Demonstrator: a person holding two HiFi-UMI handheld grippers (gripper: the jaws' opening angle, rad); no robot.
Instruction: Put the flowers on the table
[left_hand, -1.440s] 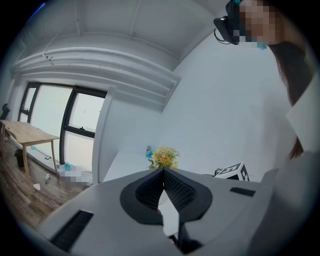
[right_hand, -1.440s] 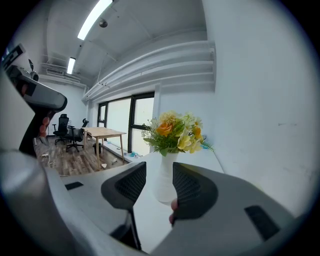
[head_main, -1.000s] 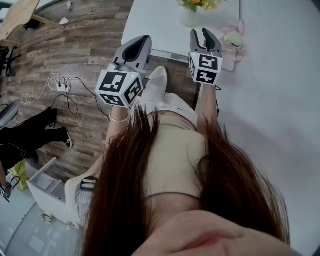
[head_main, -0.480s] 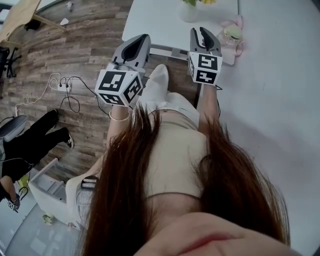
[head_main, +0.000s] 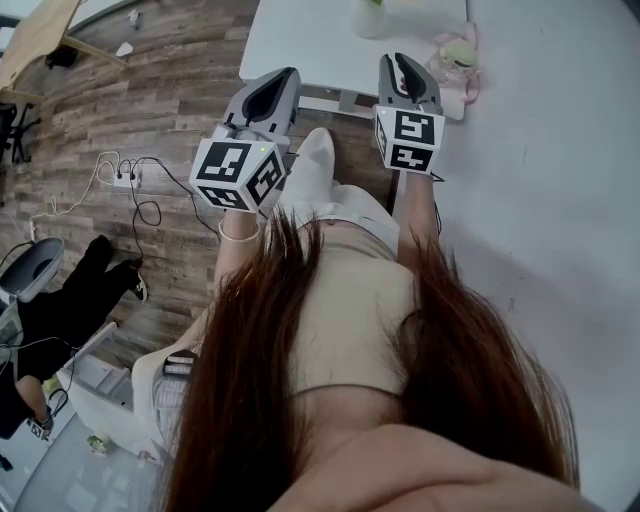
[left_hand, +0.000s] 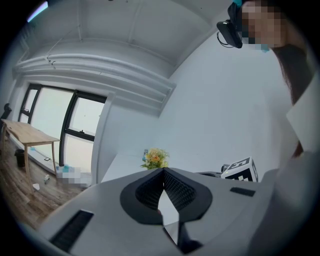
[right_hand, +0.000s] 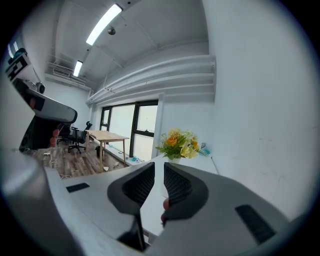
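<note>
- Head view: white worktop (head_main: 300, 40) lies ahead of both sets of fingers, with its near edge just under the tips. A white wall (head_main: 560, 180) runs along the right of the right gripper (head_main: 405, 62).
- Flowers (right_hand: 179, 144): a yellow-orange bunch, upright in a pale vase (head_main: 370, 15) on the worktop. They stand well ahead of the fingers and just right of the right pair's line.
- Left gripper (head_main: 283, 75): fingers together at the tips, nothing in them.
- Right gripper: fingers have just been closing. A thin slit is left between the pads, with nothing in it.
- Pink-and-green item (head_main: 455, 62) sits on the worktop, just right of the right fingertips.
- Room: wood-plank floor (head_main: 150, 90) with cables (head_main: 130, 175) lies left of the left fingers.
- Right gripper view: a wooden table (right_hand: 107, 136), office chairs (right_hand: 75, 135) and tall windows (right_hand: 135, 130) are left of the fingers. Ceiling light strips (right_hand: 102, 22) run above.
</note>
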